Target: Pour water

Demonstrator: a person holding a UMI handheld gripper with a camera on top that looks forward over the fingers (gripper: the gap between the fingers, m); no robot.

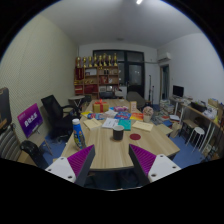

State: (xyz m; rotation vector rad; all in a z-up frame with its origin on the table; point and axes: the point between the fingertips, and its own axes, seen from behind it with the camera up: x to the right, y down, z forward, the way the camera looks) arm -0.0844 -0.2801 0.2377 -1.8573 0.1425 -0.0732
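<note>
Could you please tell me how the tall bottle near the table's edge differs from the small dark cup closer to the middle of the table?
The bottle is tall and slim, while the dark cup is short and squat. The bottle looks bluish and light, the cup nearly black. The bottle stands toward the edge of the table, the cup nearer its middle, just ahead of the gripper. Both stand upright on the wooden table, beyond the open fingers, neither held.

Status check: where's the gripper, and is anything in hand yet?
Gripper open, holding nothing, high above the table. Bottle on the table's left side, far ahead. Clutter across the tabletop; no water container clearly identifiable.
</note>
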